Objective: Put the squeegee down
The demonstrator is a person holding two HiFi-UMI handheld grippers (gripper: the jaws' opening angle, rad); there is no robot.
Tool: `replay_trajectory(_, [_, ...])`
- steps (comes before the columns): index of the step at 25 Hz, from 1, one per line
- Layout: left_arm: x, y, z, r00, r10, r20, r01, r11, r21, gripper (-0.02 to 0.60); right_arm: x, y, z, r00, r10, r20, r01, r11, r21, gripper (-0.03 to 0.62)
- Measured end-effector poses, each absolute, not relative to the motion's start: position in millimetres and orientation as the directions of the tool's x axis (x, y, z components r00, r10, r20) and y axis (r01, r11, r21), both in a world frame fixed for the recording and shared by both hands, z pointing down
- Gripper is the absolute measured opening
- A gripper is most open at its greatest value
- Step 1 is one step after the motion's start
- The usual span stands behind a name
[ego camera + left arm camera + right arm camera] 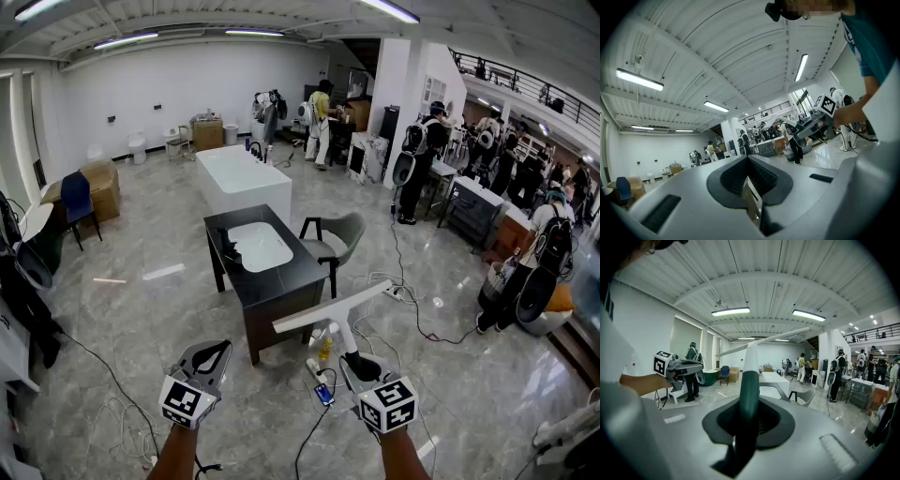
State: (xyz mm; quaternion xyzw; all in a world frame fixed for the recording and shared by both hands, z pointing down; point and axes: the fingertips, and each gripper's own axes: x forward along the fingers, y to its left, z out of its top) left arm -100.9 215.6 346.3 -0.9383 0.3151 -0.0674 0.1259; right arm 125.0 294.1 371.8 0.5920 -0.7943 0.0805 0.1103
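your right gripper (355,362) clamps the squeegee (333,307) by its dark green handle — blade up, near the black table (281,281). your left gripper (216,351) has its jaws together, empty.

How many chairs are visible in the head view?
2. A grey shell chair stands beside the black table in the middle; a blue chair stands far left, by brown cardboard boxes. Others may be hidden among the people at right.
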Motion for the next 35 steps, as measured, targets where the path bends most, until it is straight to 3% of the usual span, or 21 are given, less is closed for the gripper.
replay_trajectory(22, [-133,173,351,0.817,-0.576,0.016,-0.558,-0.798,-0.228,0.002,87,255,369,-0.261,-0.932,0.252,-0.965,0.251,-0.073,0.054])
replay_trajectory(35, [-62,120,377,0.754,-0.653,0.074,-0.620,-0.744,-0.249,0.002,166,172,399,-0.366,-0.897,0.247,-0.930,0.347,-0.119,0.052])
